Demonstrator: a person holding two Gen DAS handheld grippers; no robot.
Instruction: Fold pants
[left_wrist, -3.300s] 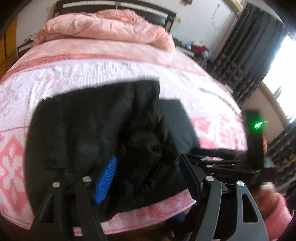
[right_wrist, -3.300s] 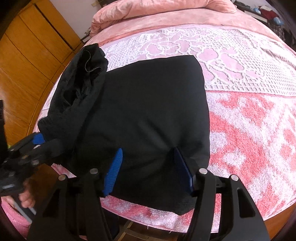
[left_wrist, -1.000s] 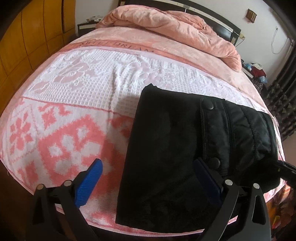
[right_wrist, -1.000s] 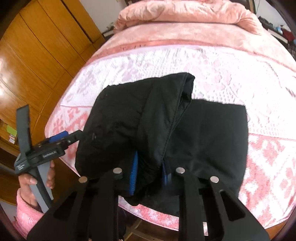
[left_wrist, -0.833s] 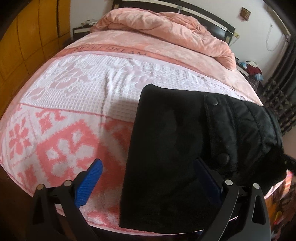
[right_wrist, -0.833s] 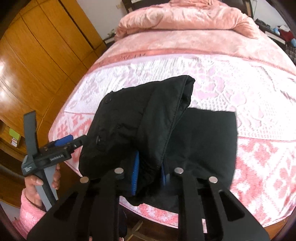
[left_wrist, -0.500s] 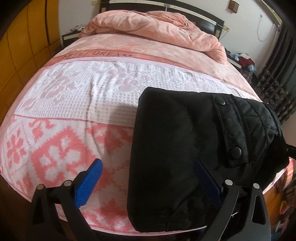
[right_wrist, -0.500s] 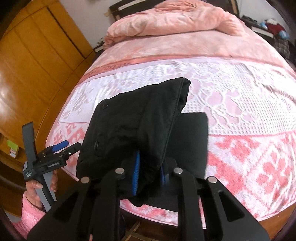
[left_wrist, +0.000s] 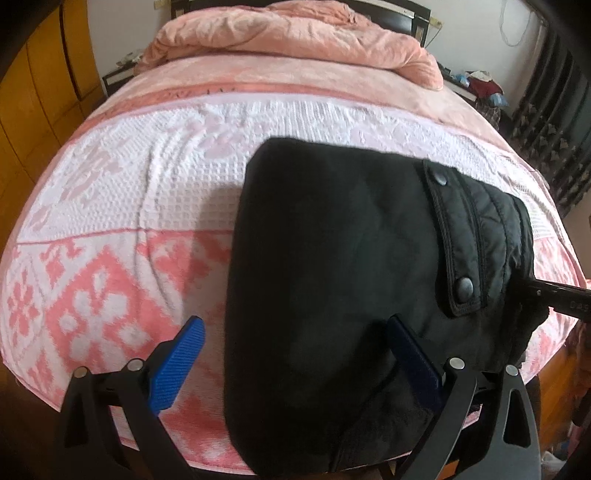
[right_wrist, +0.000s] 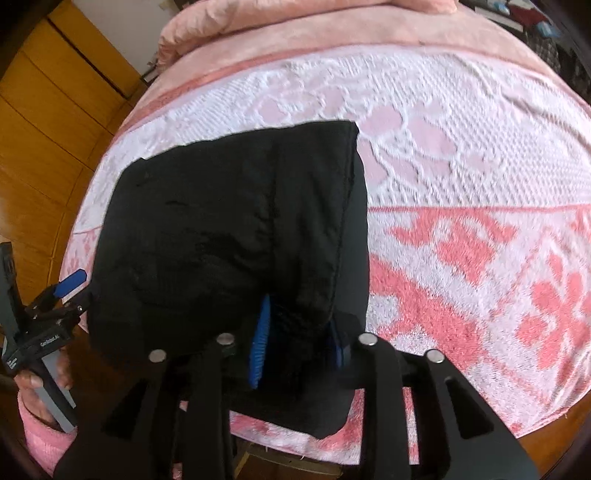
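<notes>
Right gripper (right_wrist: 299, 343) opening around pants (right_wrist: 229, 236) fold near bed (right_wrist: 480, 184) edge, releasing to lay it flat.

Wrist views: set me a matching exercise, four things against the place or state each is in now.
1 pants
2 left gripper
3 quilt
4 wardrobe

a bunched at the head of the bed
b orange wood, beside the bed
c open
d black, folded, at the bed's near edge

Pairs: 1-d, 2-c, 3-a, 4-b
</notes>
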